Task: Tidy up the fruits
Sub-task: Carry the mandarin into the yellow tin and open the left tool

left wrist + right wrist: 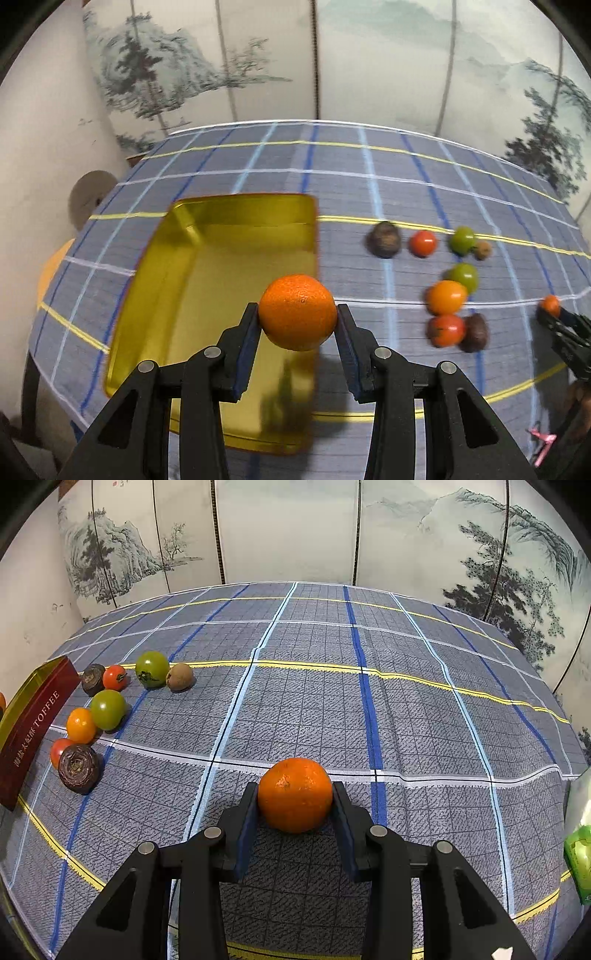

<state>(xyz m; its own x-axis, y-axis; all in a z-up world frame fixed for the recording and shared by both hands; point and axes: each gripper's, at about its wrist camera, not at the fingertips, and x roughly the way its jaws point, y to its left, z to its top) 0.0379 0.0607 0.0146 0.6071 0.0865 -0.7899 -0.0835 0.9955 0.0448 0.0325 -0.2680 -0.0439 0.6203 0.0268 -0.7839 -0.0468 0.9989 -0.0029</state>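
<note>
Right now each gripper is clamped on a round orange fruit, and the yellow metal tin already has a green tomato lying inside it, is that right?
Not quite. The yellow metal tin is empty in the left wrist view. The left gripper and right gripper are each clamped on a round orange fruit. Both green tomatoes lie on the cloth.

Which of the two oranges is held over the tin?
The orange in the left tongs, over the gold tin; the right tongs' orange sits on the cloth.
</note>
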